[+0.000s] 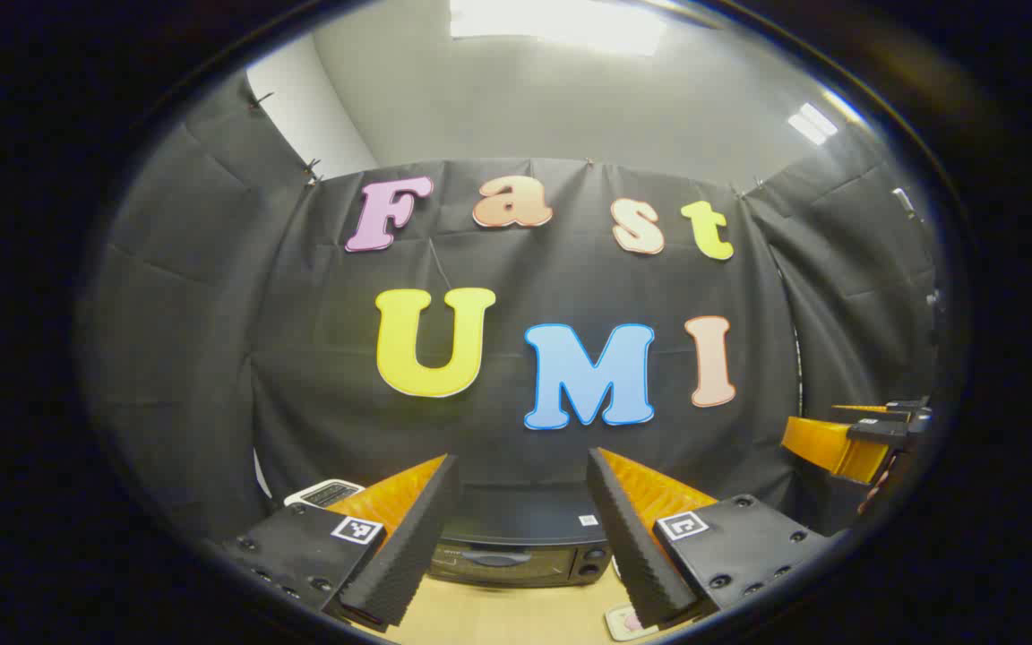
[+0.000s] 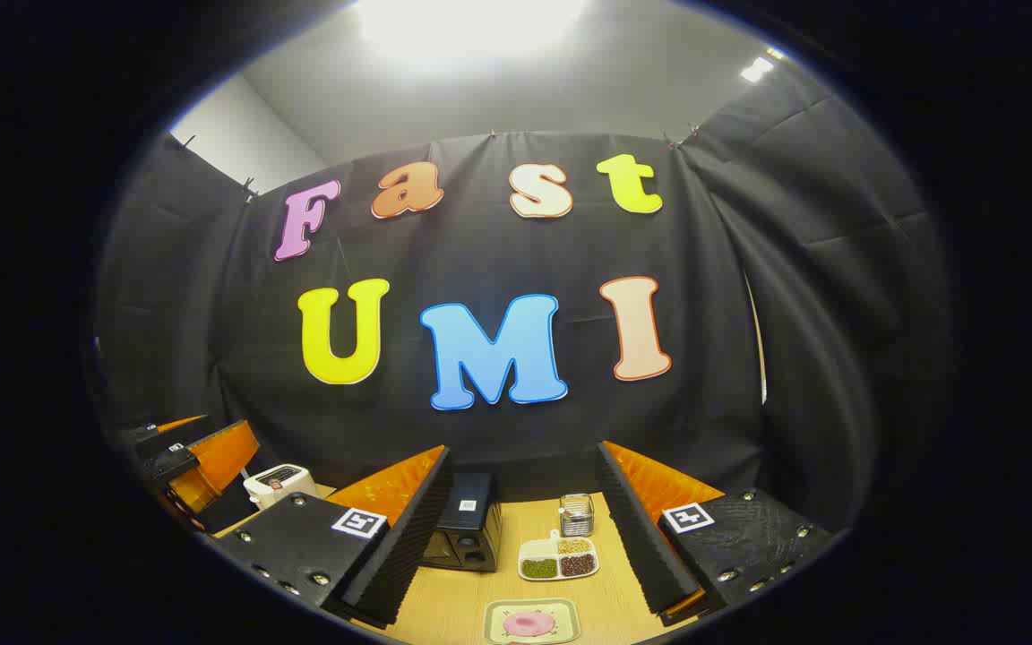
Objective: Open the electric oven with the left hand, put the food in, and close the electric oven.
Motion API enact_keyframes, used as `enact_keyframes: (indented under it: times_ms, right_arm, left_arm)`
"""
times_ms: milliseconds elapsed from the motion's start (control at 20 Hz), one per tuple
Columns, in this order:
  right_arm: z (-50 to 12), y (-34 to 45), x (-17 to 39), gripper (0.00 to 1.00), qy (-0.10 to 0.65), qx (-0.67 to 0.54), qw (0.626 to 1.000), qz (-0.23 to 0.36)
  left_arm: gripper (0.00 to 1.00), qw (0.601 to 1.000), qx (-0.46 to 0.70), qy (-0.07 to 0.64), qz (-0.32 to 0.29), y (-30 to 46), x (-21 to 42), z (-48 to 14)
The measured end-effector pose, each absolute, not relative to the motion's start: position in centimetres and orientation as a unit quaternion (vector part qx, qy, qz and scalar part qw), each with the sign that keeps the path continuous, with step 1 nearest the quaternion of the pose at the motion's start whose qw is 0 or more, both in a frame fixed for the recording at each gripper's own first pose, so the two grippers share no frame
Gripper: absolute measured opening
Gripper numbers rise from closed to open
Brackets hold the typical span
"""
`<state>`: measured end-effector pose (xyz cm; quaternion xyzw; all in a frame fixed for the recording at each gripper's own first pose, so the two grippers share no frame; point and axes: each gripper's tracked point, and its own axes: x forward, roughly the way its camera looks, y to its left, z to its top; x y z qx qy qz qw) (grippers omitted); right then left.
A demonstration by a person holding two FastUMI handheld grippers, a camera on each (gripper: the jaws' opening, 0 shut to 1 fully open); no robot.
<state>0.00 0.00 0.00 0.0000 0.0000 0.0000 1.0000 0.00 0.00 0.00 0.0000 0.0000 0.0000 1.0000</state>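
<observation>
The black electric oven (image 1: 516, 548) stands on the wooden table, low between my left gripper's fingers, with its door closed and its knobs at the right. My left gripper (image 1: 522, 459) is open, holds nothing, and hovers short of the oven. In the right gripper view the oven (image 2: 467, 528) sits left of centre. A pale plate with pink food (image 2: 531, 623) lies near the table's front edge, and its corner (image 1: 628, 621) shows in the left gripper view. My right gripper (image 2: 523, 451) is open and empty above the table, behind the plate.
A divided dish of beans (image 2: 558, 557) and a small wire holder (image 2: 576, 513) stand right of the oven. A white toaster (image 2: 279, 484) sits at the left. The other gripper appears at the edge of each view (image 1: 816, 428) (image 2: 225, 425).
</observation>
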Motion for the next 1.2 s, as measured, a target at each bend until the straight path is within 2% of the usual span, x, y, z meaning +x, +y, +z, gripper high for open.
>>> enact_keyframes:
  times_ms: [150,250,500,550,600,850,900,1000,1200]
  right_arm:
    - [-0.3,-0.1,-0.2,0.96,0.000,0.000,1.000,-0.006]
    - [-0.5,-0.3,-0.2,0.96,0.002,-0.004,1.000,-0.011]
    - [-0.3,-0.4,-0.1,0.96,-0.005,-0.001,1.000,-0.016]
    - [-0.4,-0.5,0.1,0.96,-0.005,-0.001,1.000,-0.016]
    - [-0.3,-0.6,0.2,0.96,-0.005,0.000,1.000,-0.016]
    - [-1.1,-0.7,0.4,0.96,0.004,0.003,1.000,-0.014]
    - [-1.3,-0.8,0.5,0.96,0.007,0.003,1.000,-0.014]
    - [-1.5,-1.0,0.8,0.96,0.011,0.004,1.000,-0.015]
    - [-2.4,-1.4,1.0,0.96,0.024,0.007,0.999,-0.021]
  left_arm:
    - [0.99,1.000,-0.003,0.003,-0.019,-0.5,0.1,-0.1]
    - [0.95,1.000,-0.005,0.005,-0.022,-0.7,0.1,-0.4]
    - [0.98,0.999,-0.004,0.014,-0.029,-0.9,0.4,-0.9]
    - [0.92,0.999,-0.005,0.015,-0.030,-1.0,0.5,-1.0]
    - [0.98,0.999,-0.005,0.016,-0.031,-1.1,0.6,-1.1]
    - [0.98,0.999,-0.005,0.027,-0.035,-1.3,1.3,-2.3]
    - [0.92,0.999,-0.005,0.033,-0.040,-1.5,1.8,-2.8]
    - [0.98,0.998,0.002,0.044,-0.042,-1.2,2.6,-3.8]
    - [0.98,0.997,-0.001,0.069,-0.045,-0.9,5.2,-6.2]
